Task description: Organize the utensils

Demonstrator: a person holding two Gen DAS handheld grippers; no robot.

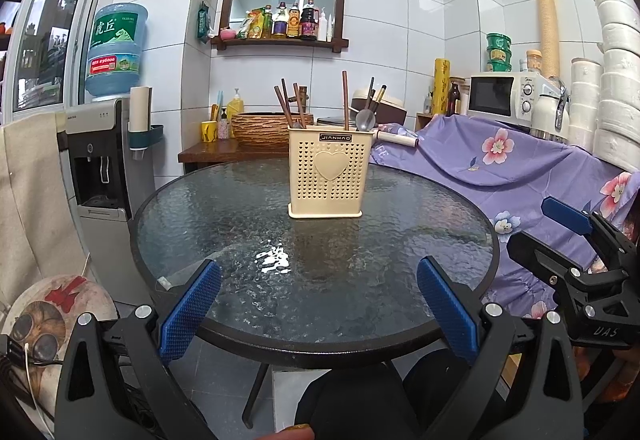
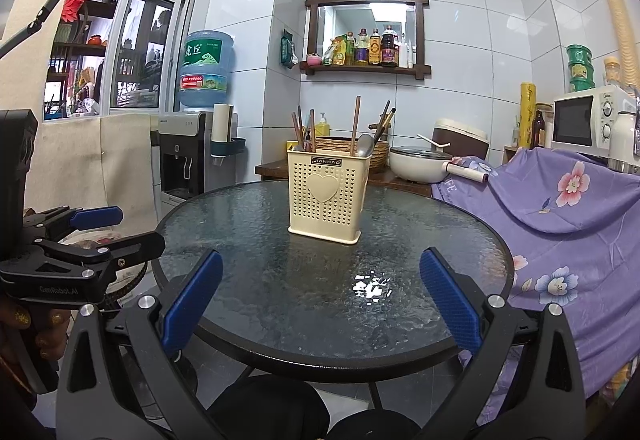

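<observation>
A beige perforated utensil holder with a heart on its front stands upright near the far side of the round glass table. It holds several brown chopsticks and a metal spoon. It also shows in the right wrist view, with chopsticks and spoon. My left gripper is open and empty over the table's near edge. My right gripper is open and empty, also over the near edge. Each gripper shows beside the other: right, left.
A purple floral cloth covers furniture right of the table, with a microwave behind. A water dispenser stands at the left. A wooden counter with a basket and bottles sits behind the table. A white pot rests there too.
</observation>
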